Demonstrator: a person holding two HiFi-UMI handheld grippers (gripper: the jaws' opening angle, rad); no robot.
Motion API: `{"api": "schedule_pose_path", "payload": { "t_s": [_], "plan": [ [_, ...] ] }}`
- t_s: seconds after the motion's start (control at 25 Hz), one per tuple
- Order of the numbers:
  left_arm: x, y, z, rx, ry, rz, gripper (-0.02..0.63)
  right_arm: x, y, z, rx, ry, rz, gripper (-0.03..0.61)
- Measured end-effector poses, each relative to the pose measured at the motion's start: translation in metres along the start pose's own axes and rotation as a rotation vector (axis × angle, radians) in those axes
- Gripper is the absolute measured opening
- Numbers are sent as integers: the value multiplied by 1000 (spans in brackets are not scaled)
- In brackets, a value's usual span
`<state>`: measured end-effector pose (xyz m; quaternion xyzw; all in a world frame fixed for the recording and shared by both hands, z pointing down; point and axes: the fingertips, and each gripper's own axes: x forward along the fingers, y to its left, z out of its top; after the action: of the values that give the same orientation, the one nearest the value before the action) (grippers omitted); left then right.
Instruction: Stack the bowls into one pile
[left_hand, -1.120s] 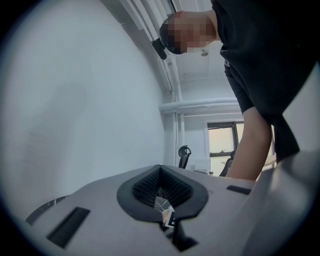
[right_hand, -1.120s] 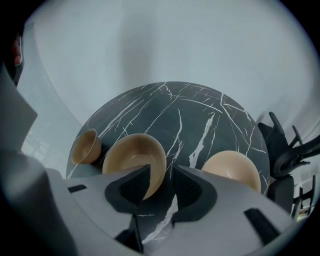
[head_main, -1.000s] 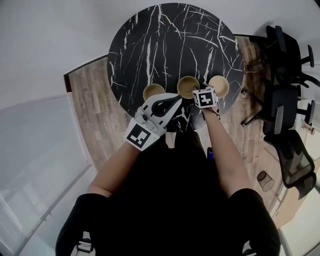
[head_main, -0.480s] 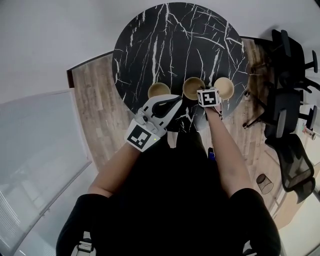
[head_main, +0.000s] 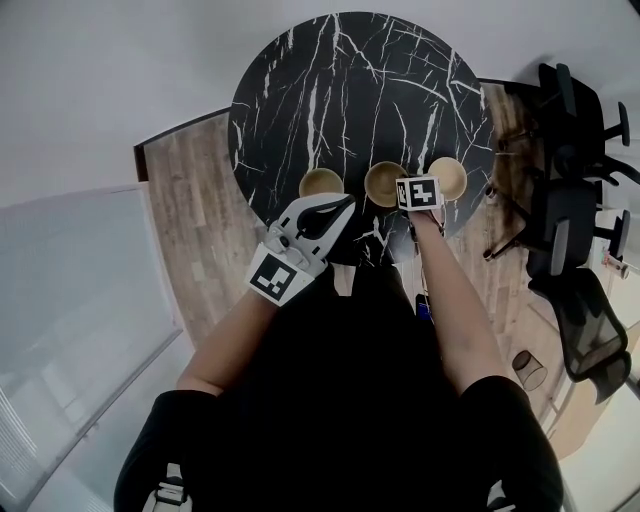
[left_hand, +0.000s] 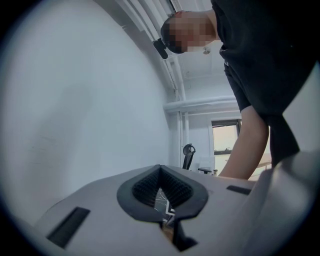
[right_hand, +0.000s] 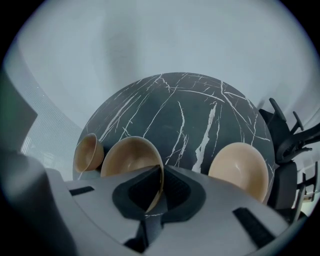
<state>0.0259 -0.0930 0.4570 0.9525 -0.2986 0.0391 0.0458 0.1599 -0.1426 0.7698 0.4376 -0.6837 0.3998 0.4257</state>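
Near the front edge of the round black white-veined marble surface (right_hand: 185, 105), the right hand-held gripper (right_hand: 160, 170) has just been closing and now pinches the rim of the middle round tan bowl (right_hand: 131, 155). I judge it ready to lift onto the right tan bowl (right_hand: 240, 167) or left tan bowl (right_hand: 87, 152). The left hand-held gripper (left_hand: 161, 175), pressed together, holds nothing. No brand or writing is legible, only the cube's square markers (head_main: 418, 192).

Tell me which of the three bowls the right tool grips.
The middle bowl: the right tool's jaws have just been closing on its rim. The left bowl and right bowl sit untouched.
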Motion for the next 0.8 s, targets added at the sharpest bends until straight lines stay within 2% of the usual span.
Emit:
{"api": "schedule_pose_path", "payload": {
  "t_s": [0.24,0.4,0.8],
  "plan": [
    [-17,5,6,3,-16,11,5,-16,12,13,1,-17,11,11],
    [-30,7,11,32,-33,15,5,-28,27,27,-11,-44,26,11],
    [-67,20,17,57,-37,57,3,-33,92,49,-78,-61,91,11]
  ]
}}
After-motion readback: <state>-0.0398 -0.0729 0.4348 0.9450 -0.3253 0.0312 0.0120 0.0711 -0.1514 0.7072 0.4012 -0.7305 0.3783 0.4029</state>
